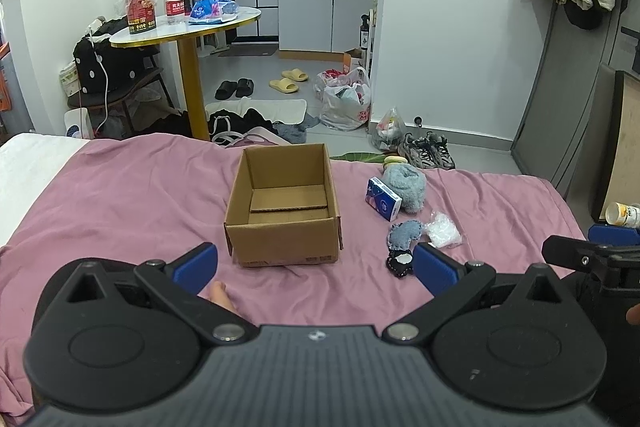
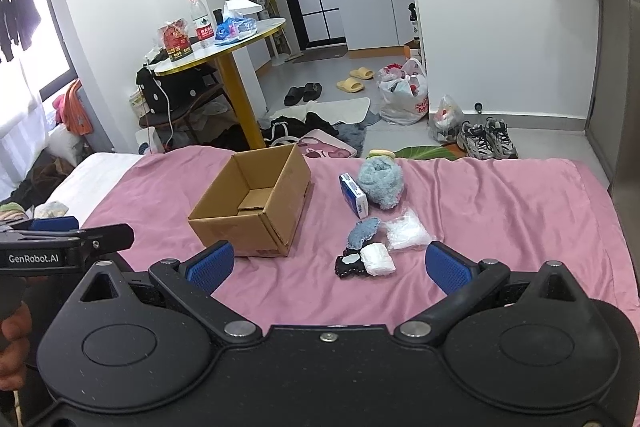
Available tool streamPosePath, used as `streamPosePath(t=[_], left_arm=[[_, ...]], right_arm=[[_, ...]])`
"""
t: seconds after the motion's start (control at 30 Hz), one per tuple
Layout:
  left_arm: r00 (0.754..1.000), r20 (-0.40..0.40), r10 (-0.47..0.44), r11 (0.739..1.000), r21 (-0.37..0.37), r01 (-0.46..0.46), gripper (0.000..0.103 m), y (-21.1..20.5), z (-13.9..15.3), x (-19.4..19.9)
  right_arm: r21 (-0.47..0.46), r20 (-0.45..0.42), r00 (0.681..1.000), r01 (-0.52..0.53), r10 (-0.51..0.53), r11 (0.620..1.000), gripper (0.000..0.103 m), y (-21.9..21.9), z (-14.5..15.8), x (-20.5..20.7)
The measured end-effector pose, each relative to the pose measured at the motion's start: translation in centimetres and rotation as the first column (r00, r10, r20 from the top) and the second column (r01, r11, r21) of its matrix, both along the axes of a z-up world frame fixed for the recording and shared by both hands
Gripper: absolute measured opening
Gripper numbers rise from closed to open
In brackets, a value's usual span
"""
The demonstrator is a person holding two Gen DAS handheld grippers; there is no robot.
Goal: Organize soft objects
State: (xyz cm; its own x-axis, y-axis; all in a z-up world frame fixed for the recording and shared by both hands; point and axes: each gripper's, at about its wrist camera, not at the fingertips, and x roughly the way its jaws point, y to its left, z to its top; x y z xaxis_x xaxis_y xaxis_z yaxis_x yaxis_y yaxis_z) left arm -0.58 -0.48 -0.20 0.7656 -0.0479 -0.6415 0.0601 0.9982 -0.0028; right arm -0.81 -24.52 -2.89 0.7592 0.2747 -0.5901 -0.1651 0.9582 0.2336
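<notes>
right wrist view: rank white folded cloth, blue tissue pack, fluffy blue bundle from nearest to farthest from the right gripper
1. white folded cloth, just ahead between the open fingers of the right gripper
2. blue tissue pack, farther up the bed, right of the box
3. fluffy blue bundle, just behind the pack

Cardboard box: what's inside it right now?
The cardboard box holds no soft items; only its folded bottom flaps show in the left wrist view. In the right wrist view its near wall hides part of the floor. The soft items lie to its right.
</notes>
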Motion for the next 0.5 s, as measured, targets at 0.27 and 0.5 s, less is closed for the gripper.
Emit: streamPosePath(t=[0.27, 0.5], left_arm=[[1.000, 0.001, 0.002, 1.000, -0.002, -0.002, 0.103, 0.04, -0.06, -0.03], [1.000, 0.001, 0.006, 1.000, -0.003, -0.006, 0.103, -0.30, -0.46, 0.31]], right_arm=[[-0.008, 0.003, 1.000, 0.001, -0.001, 1.000, 0.103, 0.18, -0.14, 0.01], [-0.014, -0.006, 1.000, -0.005, 0.005, 1.000, 0.103, 0.16, -0.66, 0.68]])
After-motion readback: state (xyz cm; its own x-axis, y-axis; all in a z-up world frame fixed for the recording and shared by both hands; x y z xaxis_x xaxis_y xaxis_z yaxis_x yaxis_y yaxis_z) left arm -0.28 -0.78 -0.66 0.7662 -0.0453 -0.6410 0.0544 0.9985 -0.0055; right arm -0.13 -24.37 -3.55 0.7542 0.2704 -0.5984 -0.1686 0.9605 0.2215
